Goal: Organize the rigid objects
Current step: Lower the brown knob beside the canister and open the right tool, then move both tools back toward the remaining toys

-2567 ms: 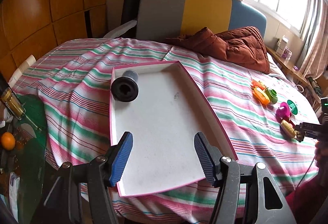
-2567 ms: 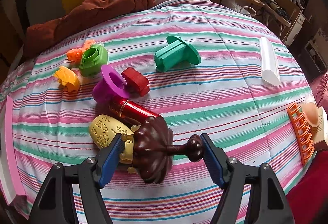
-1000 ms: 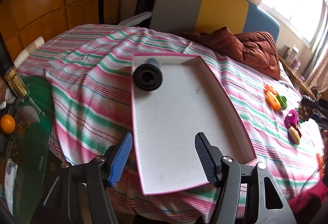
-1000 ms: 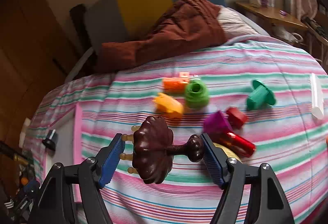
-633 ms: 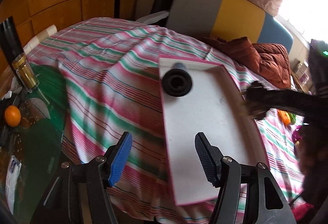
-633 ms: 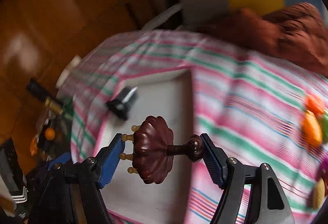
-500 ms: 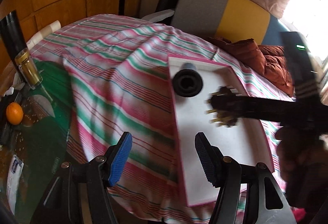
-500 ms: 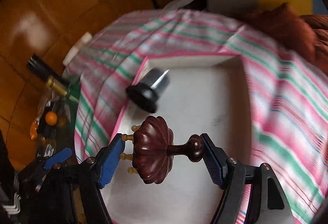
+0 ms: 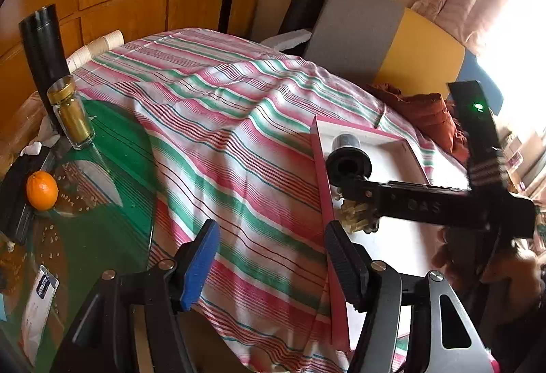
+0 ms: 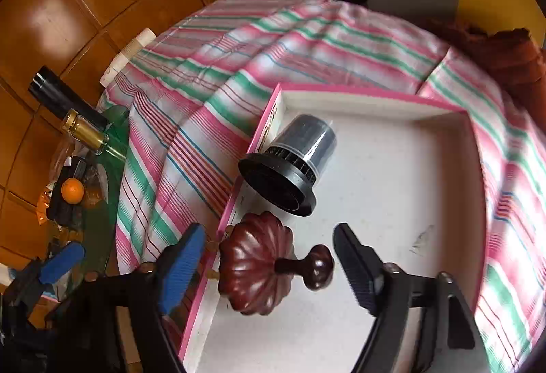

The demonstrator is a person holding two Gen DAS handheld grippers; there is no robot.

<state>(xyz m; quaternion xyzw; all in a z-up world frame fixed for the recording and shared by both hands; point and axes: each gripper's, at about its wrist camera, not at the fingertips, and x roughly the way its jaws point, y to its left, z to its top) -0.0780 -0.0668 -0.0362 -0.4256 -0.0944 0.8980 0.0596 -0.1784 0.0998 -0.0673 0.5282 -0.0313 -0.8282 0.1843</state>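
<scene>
A dark brown fluted massager [image 10: 256,267] with a knob handle lies in the pink-rimmed white tray [image 10: 375,93], against its left wall. My right gripper [image 10: 269,229] straddles it with its jaws opening. The right pad stands clear of the knob and the left pad is just off the pegs. A black capped cylinder [image 10: 290,168] lies on its side just beyond. In the left wrist view, the right gripper's black arm [image 9: 426,202] reaches over the tray [image 9: 320,175], the massager's pale pegs [image 9: 356,216] beneath it, beside the cylinder [image 9: 348,165]. My left gripper [image 9: 269,228] hangs open and empty over the tray's left rim.
A green glass table at the left holds an orange [image 9: 42,190], a gold-capped jar [image 9: 71,120] and a black tube [image 9: 44,45]. A brown cloth [image 9: 426,113] lies beyond the tray. A hand [image 9: 477,263] holds the right gripper. The bedspread is striped.
The right gripper carried the massager from the toys across to the tray, lowered it near the black cylinder and widened its jaws off it. The left gripper drifted left.
</scene>
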